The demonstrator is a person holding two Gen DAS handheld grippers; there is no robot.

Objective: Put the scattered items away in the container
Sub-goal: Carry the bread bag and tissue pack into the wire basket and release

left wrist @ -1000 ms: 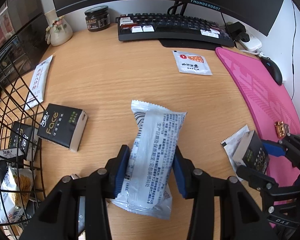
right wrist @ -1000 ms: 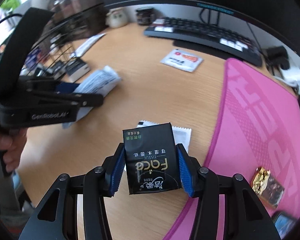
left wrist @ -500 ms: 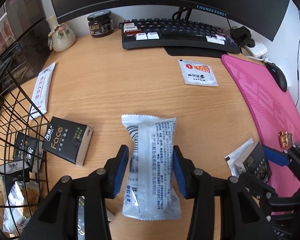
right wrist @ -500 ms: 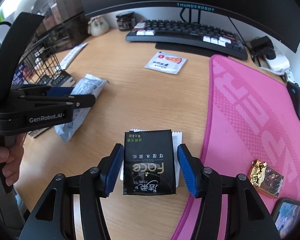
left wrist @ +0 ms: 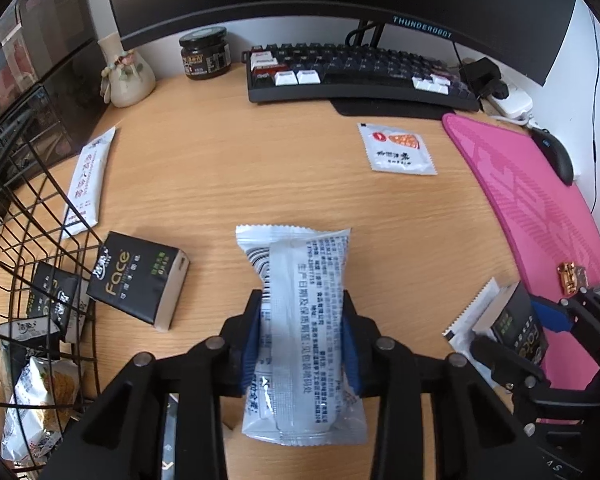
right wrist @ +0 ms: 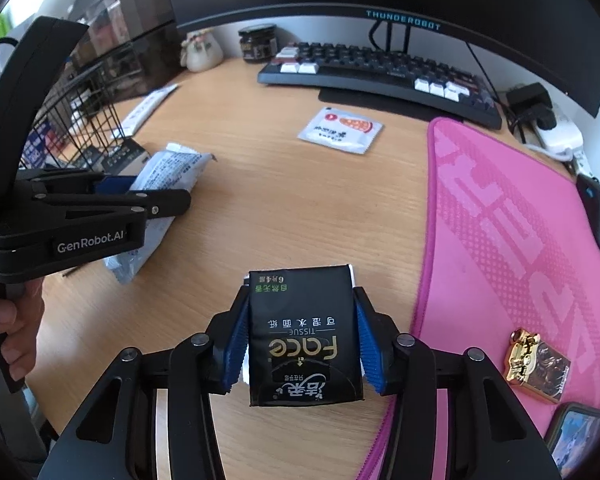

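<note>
My left gripper (left wrist: 303, 332) is shut on a silver-white snack packet (left wrist: 304, 320), held over the wooden desk; the packet also shows in the right wrist view (right wrist: 160, 184). My right gripper (right wrist: 300, 336) is shut on a black Face tissue pack (right wrist: 302, 336), near the pink mat's edge. A black wire basket (left wrist: 28, 240) stands at the left with several packets inside. A second black Face tissue pack (left wrist: 140, 284) lies beside the basket. A long white sachet (left wrist: 88, 180) lies near the basket. A white pizza-print sachet (left wrist: 398, 154) lies mid-desk.
A keyboard (left wrist: 360, 72), a monitor, a dark jar (left wrist: 204, 54) and a small vase (left wrist: 126, 76) line the back. A pink mat (right wrist: 520, 240) covers the right, with a mouse (right wrist: 598, 216), a gold lighter (right wrist: 538, 364) and a phone corner on it. A white sachet (left wrist: 472, 320) lies under the right gripper.
Both grippers have closed further onto their items. The left gripper drew back from the monitor with the packet straightened; the right gripper tilted up, showing more of the desk.
</note>
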